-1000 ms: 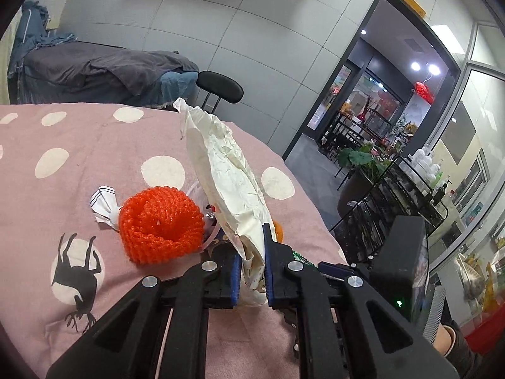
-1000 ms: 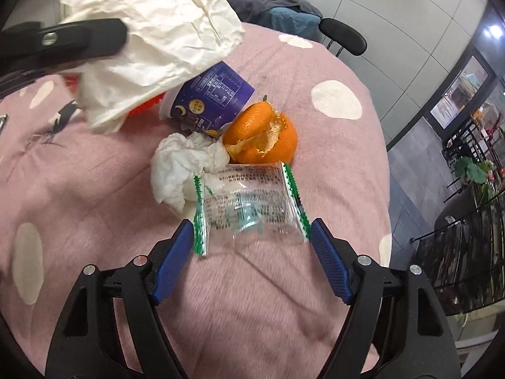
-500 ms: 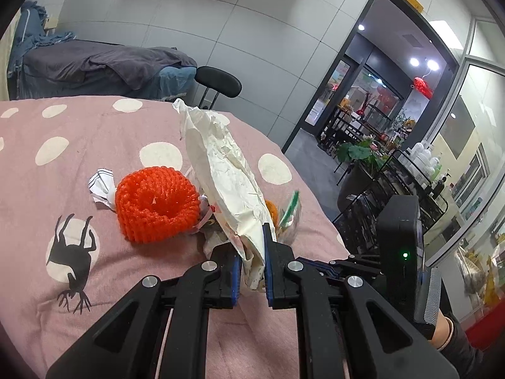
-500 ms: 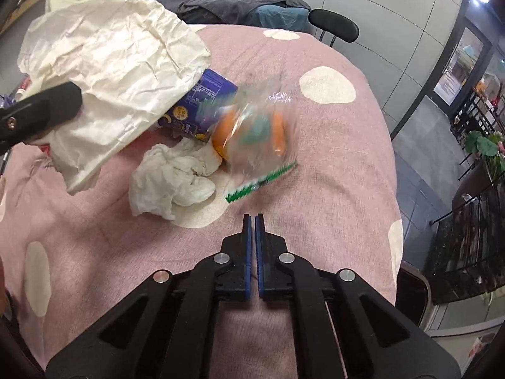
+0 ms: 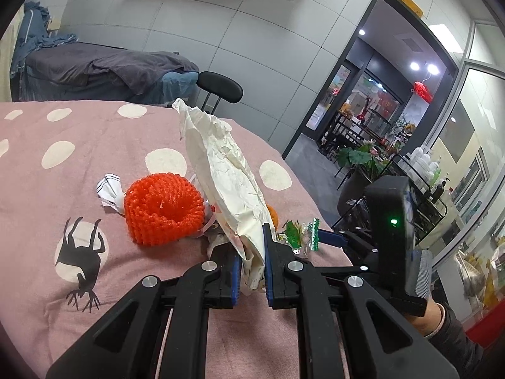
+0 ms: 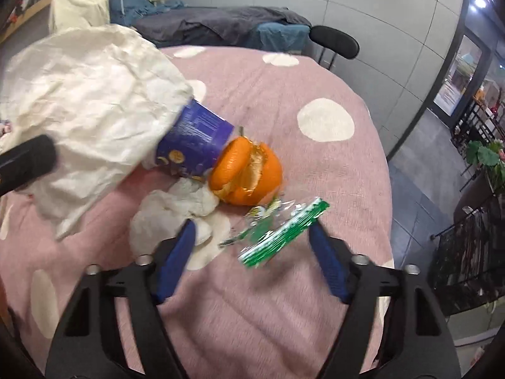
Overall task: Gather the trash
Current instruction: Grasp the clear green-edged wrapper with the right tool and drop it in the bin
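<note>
My left gripper (image 5: 251, 263) is shut on a crumpled cream paper bag (image 5: 221, 170), held upright above the pink spotted tablecloth (image 5: 79, 145). The bag also shows in the right wrist view (image 6: 85, 107). My right gripper (image 6: 252, 237) is open, and a clear wrapper with green edges (image 6: 277, 229) lies between its fingers on the cloth, blurred. Beyond it lie an orange peel (image 6: 247, 170), a purple cup (image 6: 195, 140) on its side and a crumpled white tissue (image 6: 176, 208). In the left wrist view the wrapper (image 5: 300, 233) sits by my right gripper's blue finger.
An orange mesh net (image 5: 162, 210) and a small white paper scrap (image 5: 109, 189) lie left of the bag. The round table's edge (image 6: 386, 164) drops off at the right. A black chair (image 6: 334, 42) and a bed with grey covers (image 5: 94, 66) stand behind.
My right gripper shut on the wrapper and lifted it, then opened again; the wrapper now lies crumpled between the open fingers. The left gripper keeps its hold on the bag.
</note>
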